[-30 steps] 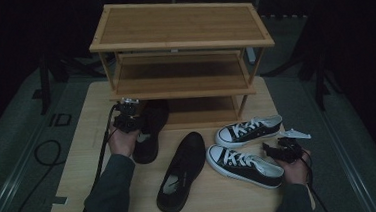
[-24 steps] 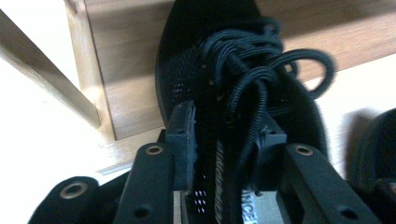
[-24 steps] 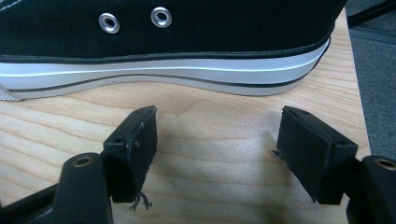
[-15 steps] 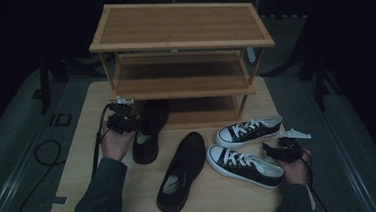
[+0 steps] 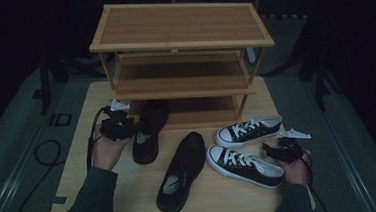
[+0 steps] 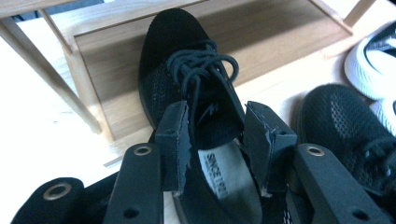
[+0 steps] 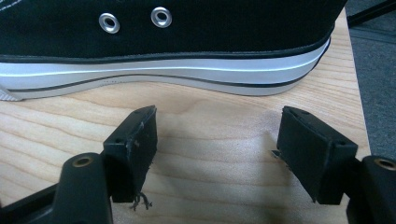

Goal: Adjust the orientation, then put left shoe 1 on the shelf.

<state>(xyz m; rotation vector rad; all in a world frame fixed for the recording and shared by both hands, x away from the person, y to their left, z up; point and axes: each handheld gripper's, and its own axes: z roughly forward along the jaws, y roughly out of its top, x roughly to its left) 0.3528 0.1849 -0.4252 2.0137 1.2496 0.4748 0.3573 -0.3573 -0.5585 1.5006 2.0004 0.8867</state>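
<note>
The left gripper [image 5: 118,126] sits at the heel opening of a black lace-up shoe [image 5: 148,130] whose toe already pokes onto the bottom shelf of the wooden shoe rack [image 5: 180,21]. In the left gripper view its jaws straddle the shoe's collar [image 6: 212,123] with a gap on either side; they look parted rather than clamped, though whether the pads are touching the fabric I cannot tell. The right gripper [image 5: 285,148] rests low on the table beside the heel of a black-and-white sneaker [image 5: 244,164], jaws wide apart and holding nothing.

The black shoe looks light, with a soft mesh upper that will give under a squeeze. The firmer places to take it seem to be the padded collar or the heel counter; pinching the laces or tongue would likely let it flop and swing. The sole should slide easily over smooth wood, so a push from the heel may serve as well as a lift.

Its partner [image 5: 182,169] lies loose in the middle of the table, and a second sneaker [image 5: 249,130] lies nearer the rack. The table [image 5: 82,193] is pale bamboo-like board, bare and smooth. Around it lies grey carpet and cables, and the room beyond is dark.
</note>
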